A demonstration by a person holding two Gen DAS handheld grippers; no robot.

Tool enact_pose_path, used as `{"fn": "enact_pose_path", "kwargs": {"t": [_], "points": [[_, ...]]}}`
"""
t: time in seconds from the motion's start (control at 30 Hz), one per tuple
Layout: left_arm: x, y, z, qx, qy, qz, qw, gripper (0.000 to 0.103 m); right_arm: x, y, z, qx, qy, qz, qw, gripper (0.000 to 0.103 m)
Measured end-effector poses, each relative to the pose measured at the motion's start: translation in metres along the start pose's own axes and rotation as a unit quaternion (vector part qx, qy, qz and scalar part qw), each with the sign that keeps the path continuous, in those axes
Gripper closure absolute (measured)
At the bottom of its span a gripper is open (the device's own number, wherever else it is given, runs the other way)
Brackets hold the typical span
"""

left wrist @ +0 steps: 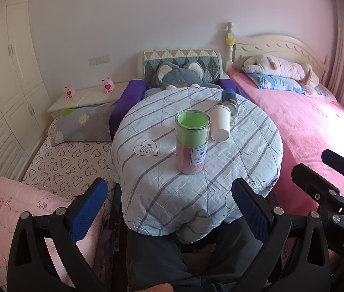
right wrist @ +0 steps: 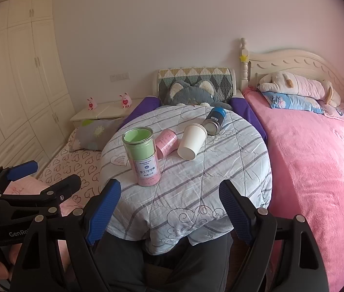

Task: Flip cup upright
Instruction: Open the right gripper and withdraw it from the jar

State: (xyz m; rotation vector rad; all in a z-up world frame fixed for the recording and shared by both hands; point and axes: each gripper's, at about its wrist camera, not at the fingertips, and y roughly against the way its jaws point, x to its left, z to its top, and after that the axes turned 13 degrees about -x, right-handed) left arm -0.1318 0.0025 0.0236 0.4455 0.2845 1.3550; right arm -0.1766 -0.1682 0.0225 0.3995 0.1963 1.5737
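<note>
A white paper cup (left wrist: 219,123) (right wrist: 192,140) lies on its side on the round table covered with a striped quilt (left wrist: 162,185) (right wrist: 196,182), its base toward me. My left gripper (left wrist: 169,194) is open and empty, held at the table's near edge, short of the cup. My right gripper (right wrist: 169,197) is open and empty, also at the near edge. In the left wrist view the right gripper (left wrist: 327,170) shows at the right; in the right wrist view the left gripper (right wrist: 43,177) shows at the left.
A tall green-and-pink canister (left wrist: 191,143) (right wrist: 142,157) stands upright before the cup. A small pink can (right wrist: 165,143) and a blue can (left wrist: 229,98) (right wrist: 214,120) lie on their sides beside the cup. Beds flank the table; a pink bed (right wrist: 317,170) lies right.
</note>
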Motion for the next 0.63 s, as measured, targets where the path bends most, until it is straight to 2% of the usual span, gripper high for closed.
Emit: {"fn": "enact_pose_path", "kwargs": {"t": [0.33,0.63], "points": [[-0.0020,0.0013,-0.0004,-0.001,-0.001,-0.001,1.0000,0.000,-0.0008,-0.0008,-0.0007,0.000,0.000,-0.001,1.000,0.019],[-0.0056,0.0077,-0.0018,-0.017,-0.007,-0.009,0.9998,0.000,-0.0021,-0.0019,-0.0021,0.000,-0.003,-0.002,1.000,0.019]]}}
